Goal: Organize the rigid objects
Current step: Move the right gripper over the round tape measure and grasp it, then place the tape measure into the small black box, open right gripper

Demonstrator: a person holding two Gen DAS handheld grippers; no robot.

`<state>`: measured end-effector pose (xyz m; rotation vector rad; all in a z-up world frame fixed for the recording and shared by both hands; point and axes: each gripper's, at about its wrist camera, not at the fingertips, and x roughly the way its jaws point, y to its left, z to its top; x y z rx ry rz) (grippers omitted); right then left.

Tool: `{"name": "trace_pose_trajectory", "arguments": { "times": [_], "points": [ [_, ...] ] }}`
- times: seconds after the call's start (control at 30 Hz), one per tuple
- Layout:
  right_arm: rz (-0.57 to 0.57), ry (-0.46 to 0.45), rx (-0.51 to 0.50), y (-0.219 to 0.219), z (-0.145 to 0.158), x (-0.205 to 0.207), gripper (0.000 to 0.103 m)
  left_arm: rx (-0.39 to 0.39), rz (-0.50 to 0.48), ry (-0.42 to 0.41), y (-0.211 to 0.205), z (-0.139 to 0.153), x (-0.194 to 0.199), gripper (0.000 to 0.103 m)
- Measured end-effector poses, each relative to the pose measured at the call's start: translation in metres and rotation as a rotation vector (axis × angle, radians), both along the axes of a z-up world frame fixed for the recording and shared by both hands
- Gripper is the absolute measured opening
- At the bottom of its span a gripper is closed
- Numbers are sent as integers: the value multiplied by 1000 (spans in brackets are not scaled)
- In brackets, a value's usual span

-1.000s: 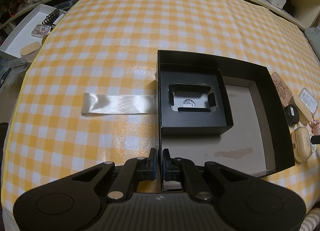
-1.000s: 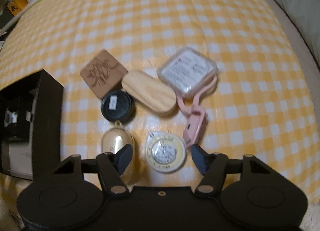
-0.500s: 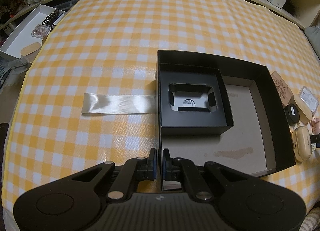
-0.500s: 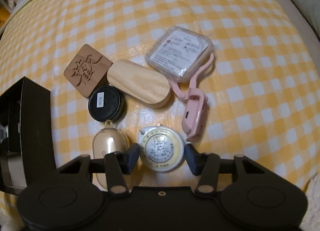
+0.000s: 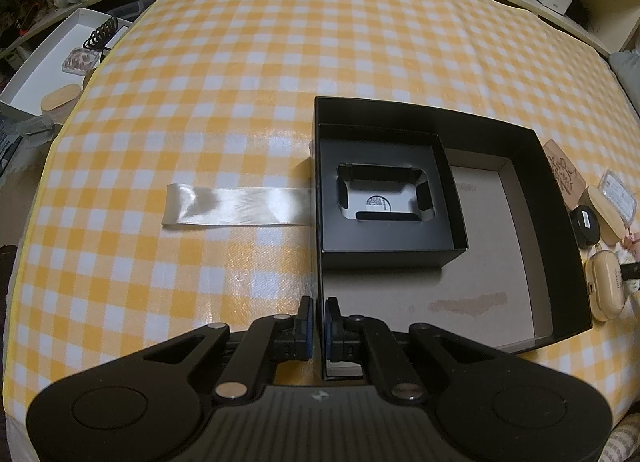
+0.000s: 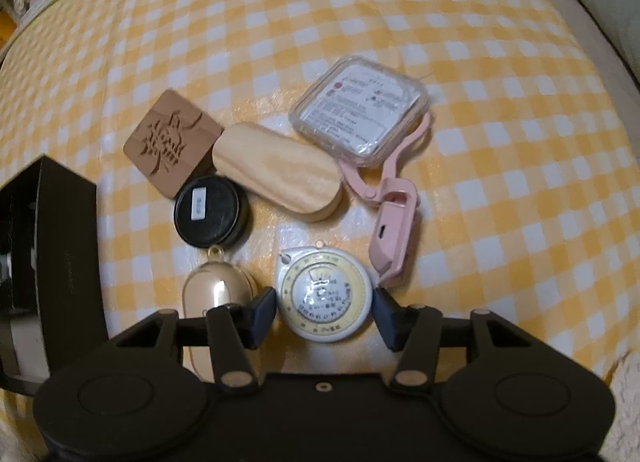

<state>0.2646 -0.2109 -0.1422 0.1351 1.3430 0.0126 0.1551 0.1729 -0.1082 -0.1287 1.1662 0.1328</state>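
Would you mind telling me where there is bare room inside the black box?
The grey floor of the black box is bare right of and in front of the inner black tray. Outside its right wall it is crowded: gold case, tape measure, black tin.

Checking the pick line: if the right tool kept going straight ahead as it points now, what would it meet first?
Likely the round white tape measure, already sitting between the open right tool fingers; beyond it lies the wooden oval case.

Left gripper [image 5: 319,326] pinches black box [image 5: 560,262] wall
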Motion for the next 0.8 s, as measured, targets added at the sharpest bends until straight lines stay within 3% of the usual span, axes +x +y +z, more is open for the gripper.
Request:
{"name": "trace_pose_trajectory", "arguments": {
  "times": [0.17, 0.43, 0.53, 0.8],
  "points": [
    [-9, -111, 87, -2, 32, -9, 54, 1, 1, -2, 0, 0, 0, 6],
    [112, -212, 261, 44, 71, -28, 54, 1, -1, -7, -3, -2, 1, 6],
    [177, -213, 304, 77, 77, -30, 54, 2, -2, -7, -3, -2, 1, 6],
    [310, -217, 295, 180, 71, -27, 54, -16, -4, -19, 0, 1, 1, 6]
  ]
}}
